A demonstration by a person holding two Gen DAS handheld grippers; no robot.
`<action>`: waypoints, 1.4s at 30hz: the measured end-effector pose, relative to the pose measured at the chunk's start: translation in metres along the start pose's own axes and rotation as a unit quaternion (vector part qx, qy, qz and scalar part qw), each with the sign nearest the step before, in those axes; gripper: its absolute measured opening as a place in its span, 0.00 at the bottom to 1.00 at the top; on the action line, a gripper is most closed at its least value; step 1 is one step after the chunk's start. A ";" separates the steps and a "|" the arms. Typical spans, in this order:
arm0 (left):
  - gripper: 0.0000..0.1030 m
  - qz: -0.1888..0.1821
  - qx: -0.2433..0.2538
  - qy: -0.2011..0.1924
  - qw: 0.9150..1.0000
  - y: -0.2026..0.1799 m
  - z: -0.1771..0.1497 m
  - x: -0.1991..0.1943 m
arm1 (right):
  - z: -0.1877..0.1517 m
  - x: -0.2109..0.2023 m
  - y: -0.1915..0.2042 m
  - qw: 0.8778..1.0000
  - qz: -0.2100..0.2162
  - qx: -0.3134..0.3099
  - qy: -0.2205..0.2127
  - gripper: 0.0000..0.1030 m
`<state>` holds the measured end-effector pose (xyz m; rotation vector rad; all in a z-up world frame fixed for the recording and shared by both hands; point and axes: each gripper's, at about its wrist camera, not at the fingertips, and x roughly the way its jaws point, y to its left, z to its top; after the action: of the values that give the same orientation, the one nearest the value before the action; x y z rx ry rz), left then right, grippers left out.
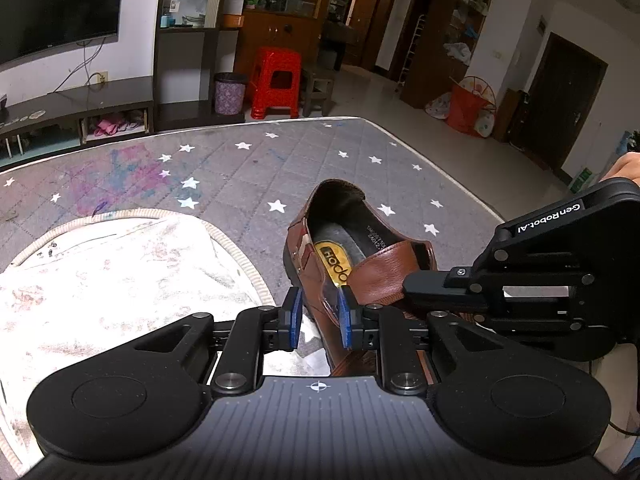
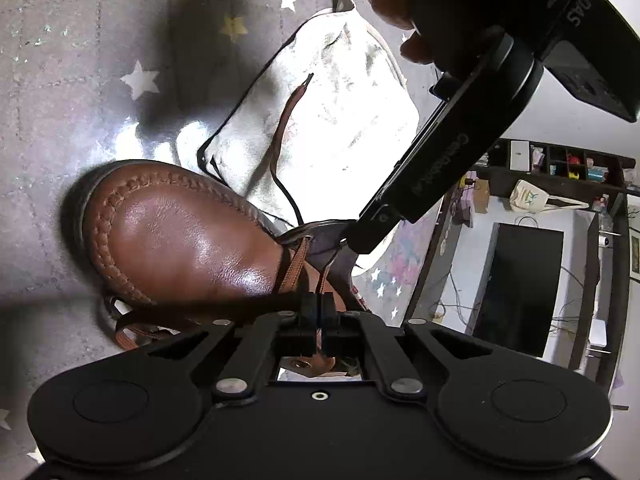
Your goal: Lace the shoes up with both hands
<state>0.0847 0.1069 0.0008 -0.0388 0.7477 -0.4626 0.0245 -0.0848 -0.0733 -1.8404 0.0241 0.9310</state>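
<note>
A brown leather shoe (image 1: pixel 352 256) lies on the star-patterned mat; in the right wrist view its toe (image 2: pixel 180 236) points left. My left gripper (image 1: pixel 319 314) straddles the shoe's left eyelet flap with its blue pads (image 1: pixel 295 318) apart; in the right wrist view its tip touches that flap (image 2: pixel 320 236). My right gripper (image 2: pixel 319 314) is shut on the brown lace (image 2: pixel 298 266) at the eyelets. The lace's free end (image 2: pixel 294 100) trails over the white cloth. In the left wrist view the right gripper (image 1: pixel 416 286) reaches in from the right against the shoe's side.
A white cloth (image 1: pixel 112 280) with a piped edge lies left of the shoe, also in the right wrist view (image 2: pixel 352 92). The grey star mat (image 1: pixel 240 172) covers the surface. A red stool (image 1: pixel 276 80), a bin and a TV cabinet stand beyond.
</note>
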 end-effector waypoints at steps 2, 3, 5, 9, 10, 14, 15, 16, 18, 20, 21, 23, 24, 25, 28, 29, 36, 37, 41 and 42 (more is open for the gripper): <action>0.22 -0.001 -0.001 -0.001 1.000 0.003 -0.003 0.004 | 0.000 -0.001 -0.001 1.000 0.000 -0.003 -0.002 0.02; 0.23 0.000 -0.001 -0.001 1.000 0.002 -0.003 0.004 | 0.001 -0.001 -0.001 1.000 0.001 -0.002 -0.004 0.02; 0.24 0.001 0.000 -0.001 1.000 -0.001 -0.001 0.004 | 0.001 -0.002 -0.001 1.000 0.004 -0.005 -0.006 0.02; 0.27 0.003 0.001 -0.002 1.000 -0.003 -0.001 0.005 | 0.000 -0.001 -0.002 1.000 0.002 -0.006 -0.005 0.02; 0.27 0.003 0.001 -0.003 1.000 -0.003 -0.001 0.005 | 0.000 -0.001 -0.003 1.000 0.001 -0.006 -0.006 0.02; 0.29 0.000 -0.001 -0.005 1.000 -0.003 0.001 0.006 | 0.002 0.000 -0.004 1.000 0.000 -0.006 -0.009 0.02; 0.29 -0.001 -0.002 -0.005 1.000 -0.003 0.001 0.006 | 0.002 0.001 -0.005 1.000 0.000 -0.004 -0.010 0.02; 0.29 -0.003 -0.002 -0.006 1.000 -0.004 0.002 0.005 | 0.002 0.001 -0.005 1.000 0.000 -0.001 -0.011 0.02; 0.29 -0.005 0.000 -0.007 1.000 -0.006 0.002 0.004 | 0.003 0.002 -0.004 1.000 -0.007 0.003 -0.007 0.02; 0.29 -0.006 0.003 -0.008 1.000 -0.008 0.003 0.004 | 0.002 0.002 -0.005 1.000 -0.011 0.006 -0.007 0.02; 0.29 -0.006 0.005 -0.008 1.000 -0.008 0.004 0.004 | 0.002 0.002 -0.006 1.000 -0.013 0.011 -0.006 0.02; 0.29 -0.007 0.007 -0.009 1.000 -0.010 0.005 0.004 | 0.001 0.001 -0.008 1.000 -0.018 0.018 -0.006 0.02; 0.29 -0.007 0.007 -0.009 1.000 -0.011 0.005 0.004 | 0.001 0.000 -0.008 1.000 -0.019 0.020 -0.006 0.02; 0.29 -0.007 0.007 -0.009 1.000 -0.011 0.005 0.004 | 0.001 -0.001 -0.008 0.999 -0.023 0.022 -0.007 0.02; 0.29 -0.006 0.005 -0.008 1.000 -0.009 0.006 0.006 | -0.001 -0.002 -0.009 0.999 -0.032 0.033 -0.009 0.02; 0.30 -0.005 0.005 -0.007 1.000 -0.009 0.005 0.006 | -0.001 -0.002 -0.011 0.999 -0.035 0.039 -0.009 0.02; 0.32 -0.009 0.005 -0.011 1.000 -0.006 0.004 0.005 | -0.003 -0.001 -0.015 0.998 -0.041 0.054 -0.016 0.02; 0.32 -0.010 0.006 -0.012 1.000 -0.006 0.003 0.005 | -0.003 -0.001 -0.016 0.997 -0.039 0.058 -0.018 0.02; 0.32 -0.024 0.023 -0.018 0.999 -0.009 0.001 0.001 | -0.001 0.004 -0.015 0.998 -0.031 0.059 -0.020 0.02; 0.32 -0.027 0.030 -0.019 0.999 -0.010 0.001 -0.001 | -0.001 0.005 -0.015 0.997 -0.028 0.062 -0.021 0.02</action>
<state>0.0805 0.0985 0.0038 -0.0114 0.6960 -0.5343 0.0351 -0.0764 -0.0648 -1.6990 0.0036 0.9088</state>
